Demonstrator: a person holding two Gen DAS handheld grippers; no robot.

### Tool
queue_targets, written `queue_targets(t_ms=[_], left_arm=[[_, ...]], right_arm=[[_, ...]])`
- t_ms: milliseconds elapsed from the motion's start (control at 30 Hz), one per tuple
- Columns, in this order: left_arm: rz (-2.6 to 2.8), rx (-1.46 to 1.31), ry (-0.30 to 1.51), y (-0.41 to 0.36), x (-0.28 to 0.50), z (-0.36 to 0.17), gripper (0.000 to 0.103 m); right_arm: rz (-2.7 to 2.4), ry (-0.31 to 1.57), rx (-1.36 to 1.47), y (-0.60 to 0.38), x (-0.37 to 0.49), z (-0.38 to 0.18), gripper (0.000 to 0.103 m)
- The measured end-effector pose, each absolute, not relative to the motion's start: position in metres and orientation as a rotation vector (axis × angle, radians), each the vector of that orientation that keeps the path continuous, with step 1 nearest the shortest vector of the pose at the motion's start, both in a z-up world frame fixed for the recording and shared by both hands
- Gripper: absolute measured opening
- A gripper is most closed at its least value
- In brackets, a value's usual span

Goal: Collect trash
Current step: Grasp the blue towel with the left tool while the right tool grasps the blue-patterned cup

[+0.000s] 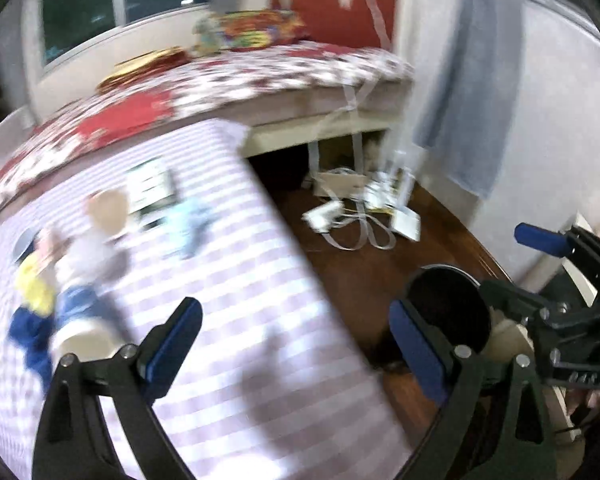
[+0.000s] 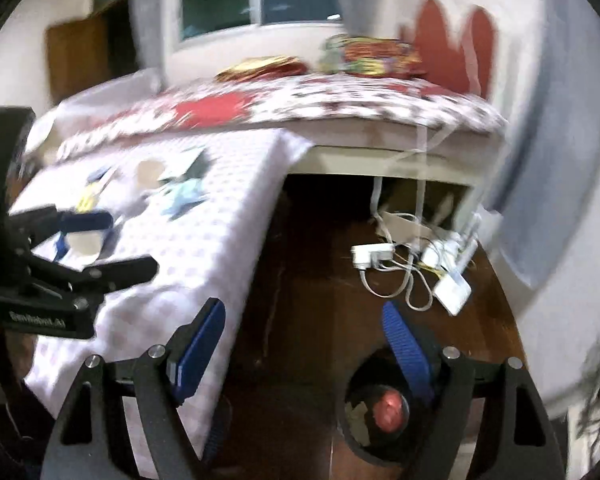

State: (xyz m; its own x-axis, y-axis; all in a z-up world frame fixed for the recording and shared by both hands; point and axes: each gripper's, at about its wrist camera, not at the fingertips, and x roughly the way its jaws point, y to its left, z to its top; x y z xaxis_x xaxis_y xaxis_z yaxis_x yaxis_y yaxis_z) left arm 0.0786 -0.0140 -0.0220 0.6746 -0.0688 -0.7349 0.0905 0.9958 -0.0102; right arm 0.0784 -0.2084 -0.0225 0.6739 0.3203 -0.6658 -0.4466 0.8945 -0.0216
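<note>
Several pieces of trash lie on the table's purple-checked cloth point(image 1: 240, 320): a yellow wrapper point(image 1: 36, 284), a blue wrapper point(image 1: 28, 332), a paper cup point(image 1: 88, 340) and a pale blue crumpled piece point(image 1: 192, 220). On the wooden floor beside the table stands a black bin point(image 2: 364, 436) with a reddish item point(image 2: 388, 406) inside; it also appears as the bin point(image 1: 448, 304) in the left wrist view. My left gripper point(image 1: 296, 332) hangs open above the table's edge, nothing between its fingers. My right gripper point(image 2: 304, 332) is open and empty above the bin.
A bed point(image 1: 300, 68) with a red-and-white flowered cover stands behind the table. White power strips and tangled cables point(image 2: 412, 268) lie on the floor by the bed's foot. A wall with a grey curtain point(image 1: 460, 80) closes the right side.
</note>
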Motion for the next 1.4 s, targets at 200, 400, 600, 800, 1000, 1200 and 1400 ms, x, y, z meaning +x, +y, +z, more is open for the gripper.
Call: queue_targets(t_ms=[200,400,600,800,1000,1200,1400], left_arm=[[0.132,-0.044,0.811,0.082,0.044,-0.024,0.095],[0.342,-0.081,0.796,0.160,0.008,-0.033,0.095],[0.460,-0.151,0.798,0.216,-0.022,-0.049,0.095],[0.489,-0.202,0.788,0.243,-0.037,-0.058,0.095],[0.471,-0.241,0.814,0.261,-0.026,-0.070,0.095],[0.435,-0.276,0.827,0.271,-0.014,-0.076,0.095],[0.387,-0.287,0.850,0.276,0.011,-0.078,0.095]], right_arm=[[0.568,0.774,-0.257,-0.126,0.092,-0.022,0.082],[0.674,0.790,-0.324,-0.046,0.081,-0.021,0.082],[0.735,0.797,-0.352,0.032,0.073,-0.017,0.082],[0.741,0.869,-0.337,0.090,0.081,-0.034,0.082],[0.710,0.910,-0.357,0.124,0.093,-0.057,0.082],[0.691,0.959,-0.365,0.145,0.111,-0.078,0.082],[0.668,0.991,-0.359,0.150,0.133,-0.092,0.082]])
